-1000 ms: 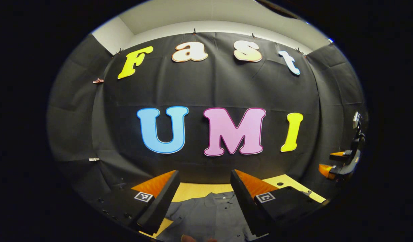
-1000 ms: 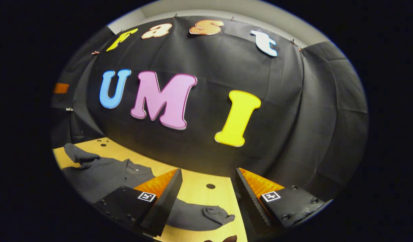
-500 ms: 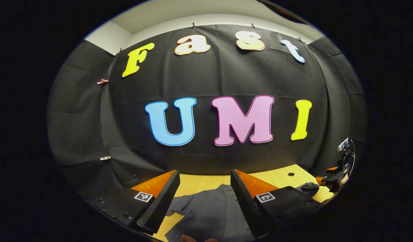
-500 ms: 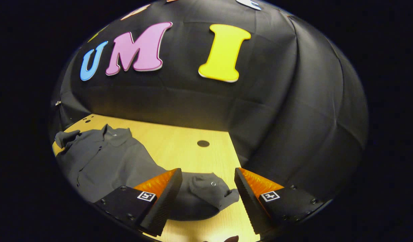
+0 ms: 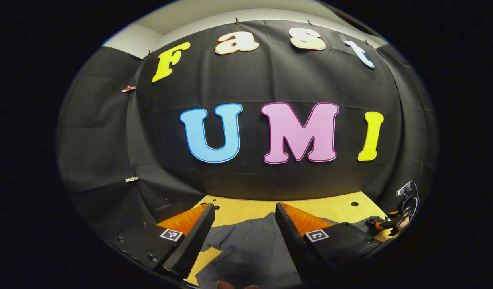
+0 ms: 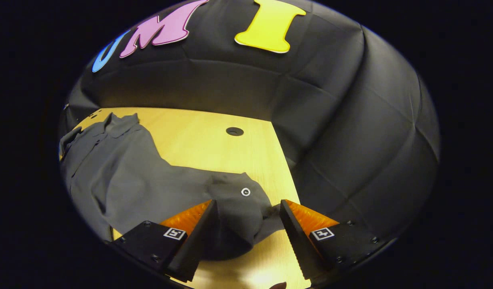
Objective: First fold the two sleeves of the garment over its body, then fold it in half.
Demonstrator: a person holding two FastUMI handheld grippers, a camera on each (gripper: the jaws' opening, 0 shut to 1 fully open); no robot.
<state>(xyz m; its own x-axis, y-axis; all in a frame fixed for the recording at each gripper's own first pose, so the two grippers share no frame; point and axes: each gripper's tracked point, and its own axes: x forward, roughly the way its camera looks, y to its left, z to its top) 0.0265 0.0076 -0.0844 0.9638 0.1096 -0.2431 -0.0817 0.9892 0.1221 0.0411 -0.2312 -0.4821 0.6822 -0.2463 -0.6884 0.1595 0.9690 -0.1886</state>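
A light wooden bench (image 6: 214, 136) stands inside a booth hung with black cloth, and a round hole (image 6: 234, 131) is cut into the board toward the far edge. In the left gripper view, the left gripper (image 5: 245, 233) hangs above the bench with its fingers spread apart and nothing between them; beneath the gap lies the grey garment (image 5: 250, 245), spread flat with its collar toward twelve o'clock. At about three o'clock in that view the right gripper (image 5: 384, 223) sits low at the bench's right edge, too small to tell how its fingers stand. In the right gripper view, the garment's body lies at nine o'clock, and its sleeve (image 6: 214, 188) stretches from there toward five o'clock, ending in a cuff (image 6: 244, 204) with a small pale button (image 6: 246, 192). The right gripper's fingers are apart, one on each side of that cuff, close to the cloth; whether they touch it cannot be told.
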